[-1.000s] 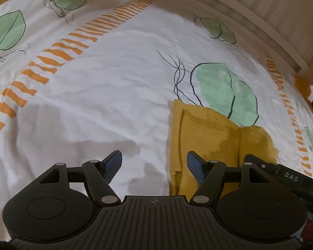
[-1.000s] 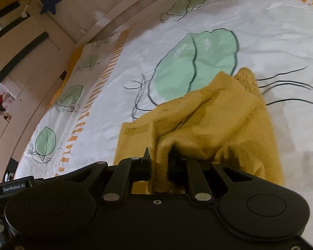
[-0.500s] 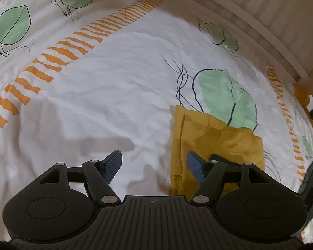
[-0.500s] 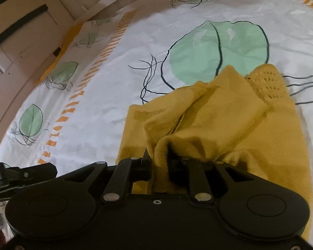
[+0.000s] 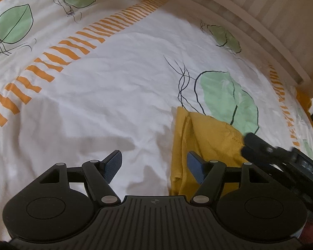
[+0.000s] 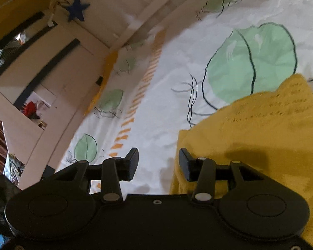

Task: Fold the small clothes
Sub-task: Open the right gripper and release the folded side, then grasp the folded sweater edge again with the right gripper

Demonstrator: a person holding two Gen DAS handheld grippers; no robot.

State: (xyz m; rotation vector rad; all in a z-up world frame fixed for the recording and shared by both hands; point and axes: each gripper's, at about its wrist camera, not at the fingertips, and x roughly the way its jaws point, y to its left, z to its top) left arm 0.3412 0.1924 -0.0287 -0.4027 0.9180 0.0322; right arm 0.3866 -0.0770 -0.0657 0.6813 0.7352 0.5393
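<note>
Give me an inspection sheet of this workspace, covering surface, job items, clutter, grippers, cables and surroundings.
Surface: white bedsheet with green leaf prints and orange dashed stripes, wrinkled.
Job's things: one mustard-yellow knitted garment, folded over, lying on the sheet beside a large green leaf print.
Clutter: nothing seen on the sheet.
Grippers: left gripper open, nothing between its blue pads, over the garment's left edge. Right gripper with jaws opening, no cloth between them, garment under its right finger.
Cables: nothing seen.
Surroundings: pale slatted wooden bed frame; dark blue star ornament hanging on it; beige cabinet doors with dark handles.
</note>
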